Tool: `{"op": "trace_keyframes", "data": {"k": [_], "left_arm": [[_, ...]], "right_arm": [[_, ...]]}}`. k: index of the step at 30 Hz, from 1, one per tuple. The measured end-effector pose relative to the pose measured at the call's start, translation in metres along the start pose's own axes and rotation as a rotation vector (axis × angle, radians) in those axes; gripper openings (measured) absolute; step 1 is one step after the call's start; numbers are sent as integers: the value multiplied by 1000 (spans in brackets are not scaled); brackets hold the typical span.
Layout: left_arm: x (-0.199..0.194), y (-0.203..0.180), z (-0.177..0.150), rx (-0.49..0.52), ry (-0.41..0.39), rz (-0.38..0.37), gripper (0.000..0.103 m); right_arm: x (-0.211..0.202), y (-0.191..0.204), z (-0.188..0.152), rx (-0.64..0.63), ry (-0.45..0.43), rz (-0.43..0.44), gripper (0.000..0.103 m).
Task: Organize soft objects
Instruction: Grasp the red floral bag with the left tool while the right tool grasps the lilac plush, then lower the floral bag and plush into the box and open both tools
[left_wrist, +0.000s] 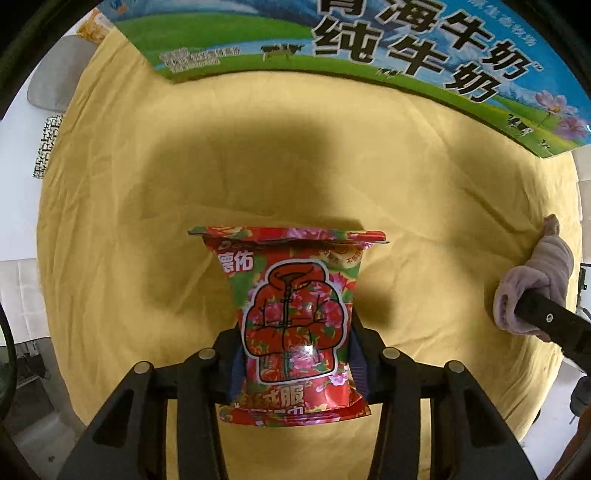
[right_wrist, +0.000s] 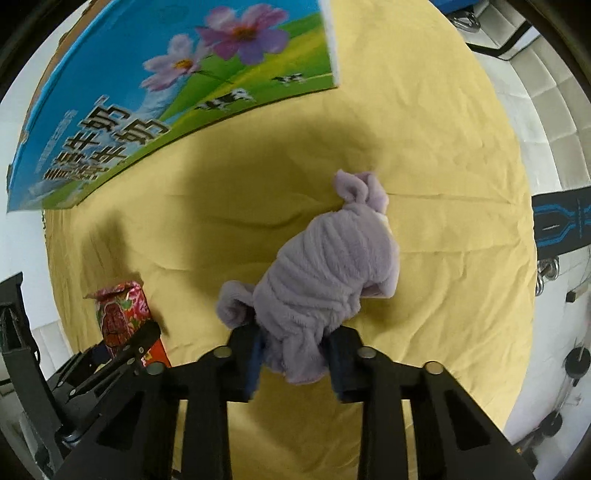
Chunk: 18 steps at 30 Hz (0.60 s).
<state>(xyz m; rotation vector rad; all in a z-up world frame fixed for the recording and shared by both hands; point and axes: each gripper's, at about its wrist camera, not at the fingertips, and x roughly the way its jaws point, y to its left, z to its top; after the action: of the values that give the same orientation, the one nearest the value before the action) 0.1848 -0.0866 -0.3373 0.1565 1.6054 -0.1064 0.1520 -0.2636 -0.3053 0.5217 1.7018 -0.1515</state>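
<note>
My left gripper (left_wrist: 293, 365) is shut on a red floral packet of wipes (left_wrist: 295, 314), held just above the yellow cloth (left_wrist: 147, 221). The packet also shows at the lower left of the right wrist view (right_wrist: 122, 317), with the left gripper (right_wrist: 122, 350) around it. My right gripper (right_wrist: 295, 354) is shut on a rolled lilac fleece garment (right_wrist: 325, 266), which hangs forward over the cloth (right_wrist: 443, 258). In the left wrist view the garment (left_wrist: 535, 273) and the right gripper (left_wrist: 554, 325) sit at the far right.
A large milk carton box (left_wrist: 369, 48) printed with cows, flowers and Chinese letters stands at the far edge of the cloth; it fills the upper left of the right wrist view (right_wrist: 166, 92). A grey pad (left_wrist: 55, 77) lies beyond the cloth at the left. White padded flooring (right_wrist: 554, 110) lies to the right.
</note>
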Motion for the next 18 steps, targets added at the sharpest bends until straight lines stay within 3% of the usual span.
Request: {"op": "trace_keyframes", "data": {"k": [4,12,18], "left_arm": [[-32,-9,-9,15,-48,-19,42],[-144,-17,-7,31,-194,-86,42],[-201,2,-9,36,-298,-143,42]], "right_arm": [[-18,14,0,-55,-21,-23,23],[-98,31,-16,-176,-121,-20,22],[-160,46,-30,-223,-209,9,22]]}}
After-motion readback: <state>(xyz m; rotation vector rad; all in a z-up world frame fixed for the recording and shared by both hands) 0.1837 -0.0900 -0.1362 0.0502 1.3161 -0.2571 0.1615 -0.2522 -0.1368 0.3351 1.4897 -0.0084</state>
